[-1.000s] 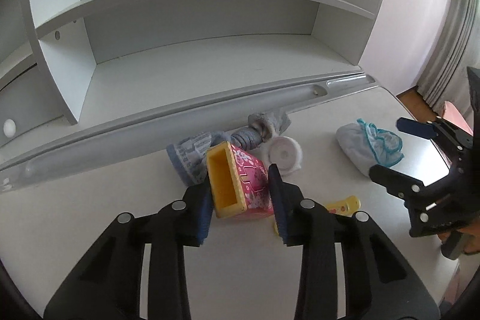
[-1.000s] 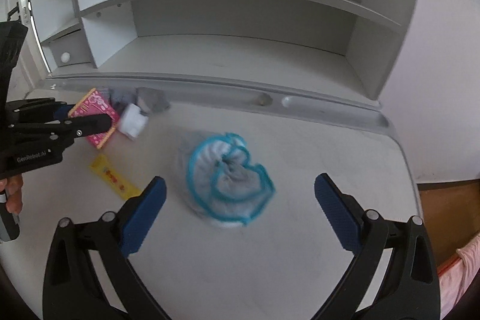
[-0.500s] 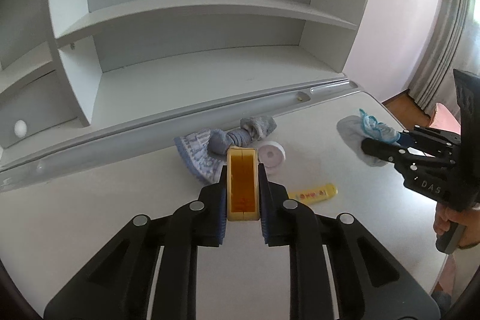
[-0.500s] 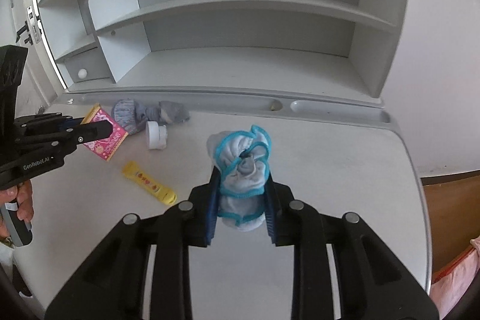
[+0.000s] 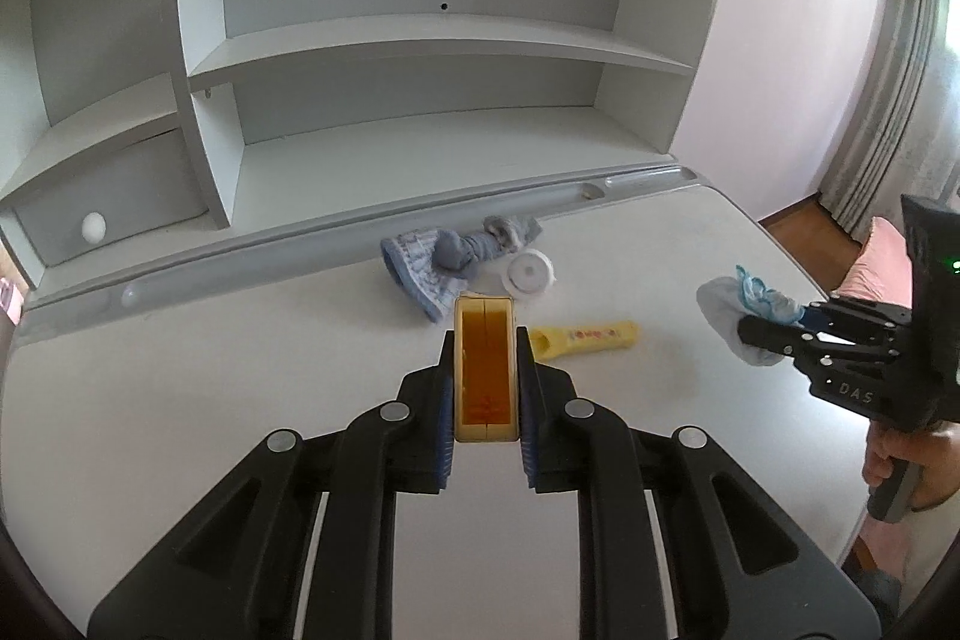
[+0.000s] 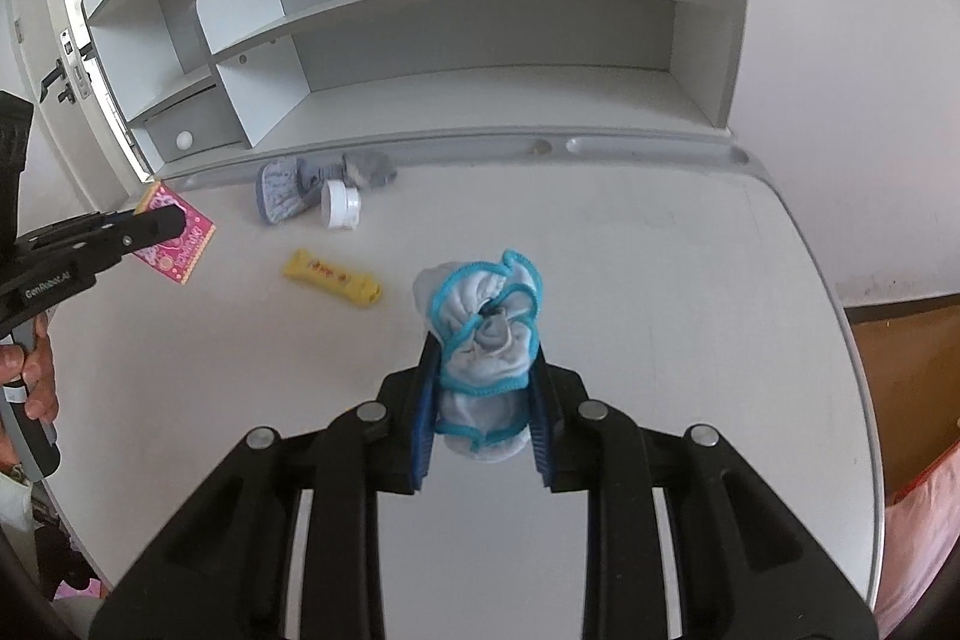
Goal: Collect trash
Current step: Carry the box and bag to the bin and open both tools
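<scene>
Trash is in both my grippers: my left gripper (image 5: 485, 382) is clamped on the pink carton (image 5: 483, 367), my right gripper (image 6: 482, 388) squeezes the blue-edged cloth wad (image 6: 483, 334), both lifted off the desk (image 6: 660, 280). This looks like the carry-away step; next I need a bin, and none is in view. On the white desk the yellow wrapper (image 5: 585, 337) lies at one o'clock of the carton, with a white cap (image 5: 529, 271) and a grey sock (image 5: 447, 262) at twelve. Behind stand bare grey shelves (image 5: 420, 40); curtains (image 5: 888, 100) hang at three o'clock
</scene>
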A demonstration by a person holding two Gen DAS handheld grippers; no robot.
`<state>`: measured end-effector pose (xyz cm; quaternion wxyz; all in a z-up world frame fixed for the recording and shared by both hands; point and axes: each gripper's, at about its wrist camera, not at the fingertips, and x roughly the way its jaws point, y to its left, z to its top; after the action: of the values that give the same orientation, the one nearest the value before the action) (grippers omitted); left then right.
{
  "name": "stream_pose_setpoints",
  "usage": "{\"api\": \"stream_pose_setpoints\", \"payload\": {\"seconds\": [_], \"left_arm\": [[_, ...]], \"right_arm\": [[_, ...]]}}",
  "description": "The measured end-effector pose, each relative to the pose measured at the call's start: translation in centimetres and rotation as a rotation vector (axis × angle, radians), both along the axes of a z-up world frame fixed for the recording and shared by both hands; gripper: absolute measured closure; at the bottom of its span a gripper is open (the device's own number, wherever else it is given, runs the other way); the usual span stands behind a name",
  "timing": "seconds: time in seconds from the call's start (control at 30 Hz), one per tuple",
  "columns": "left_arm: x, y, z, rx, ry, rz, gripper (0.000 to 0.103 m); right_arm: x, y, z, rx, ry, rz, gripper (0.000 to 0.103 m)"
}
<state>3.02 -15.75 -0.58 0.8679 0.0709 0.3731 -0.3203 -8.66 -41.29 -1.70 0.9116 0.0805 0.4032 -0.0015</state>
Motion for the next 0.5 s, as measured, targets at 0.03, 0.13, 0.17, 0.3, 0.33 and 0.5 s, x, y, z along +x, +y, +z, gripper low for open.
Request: {"api": "stream_pose_setpoints", "payload": {"seconds": [0.03,0.13,0.17,0.3,0.33,0.5], "left_arm": [[-0.4,-0.1,0.1,-0.006,0.003,-0.009,0.087],[-1.8,-1.3,0.7,-0.022,-0.003,-0.063,0.087],[-2.6,-2.2,1.1,-0.028,-0.006,-0.094,0.087],[-6.4,-7.3,2.4,-0.053,-0.022,-0.281,0.087],[-7.8,-9.2,2.6,-0.061,-0.020,-0.348,0.087],[-16.5,-18.4,2.9,-0.075,0.016,-0.718,0.087]], "right_arm": [[-0.3,-0.1,0.0,0.007,-0.004,-0.003,0.077],[-2.6,-1.7,1.1,0.060,-0.054,-0.051,0.077],[-3.3,-2.2,1.6,0.065,-0.070,-0.072,0.077],[-9.4,-5.6,3.7,0.055,-0.141,-0.224,0.077],[-11.4,-6.7,4.1,0.054,-0.158,-0.275,0.077],[-21.7,-12.4,3.9,0.115,-0.187,-0.545,0.077]]}}
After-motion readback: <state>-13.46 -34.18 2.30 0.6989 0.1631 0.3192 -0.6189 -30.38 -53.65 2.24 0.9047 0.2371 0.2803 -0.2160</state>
